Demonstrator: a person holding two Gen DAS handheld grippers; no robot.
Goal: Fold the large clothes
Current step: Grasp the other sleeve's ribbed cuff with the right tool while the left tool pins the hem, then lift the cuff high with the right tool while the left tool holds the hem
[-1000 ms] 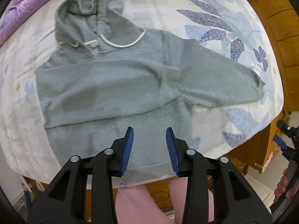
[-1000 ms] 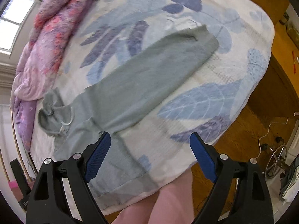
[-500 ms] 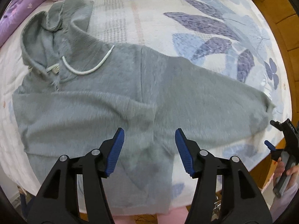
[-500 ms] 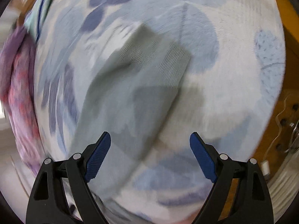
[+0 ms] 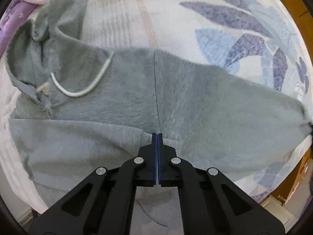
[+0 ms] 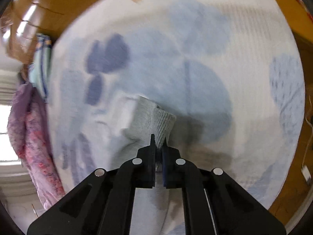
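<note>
Both claws (now closed) grip hoodie (image 5: 195, 101).

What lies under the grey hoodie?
The grey hoodie lies spread on a leaf-printed bedsheet, which shows all around it. One sleeve is folded across its front. Whatever lies beneath the fabric itself is covered.

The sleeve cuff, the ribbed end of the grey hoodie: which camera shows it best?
The right wrist view: the sleeve cuff fills the centre, ribbing plain, pinched in the right gripper. The left wrist view shows the hoodie spread wide, but that cuff only at the far right edge.
</note>
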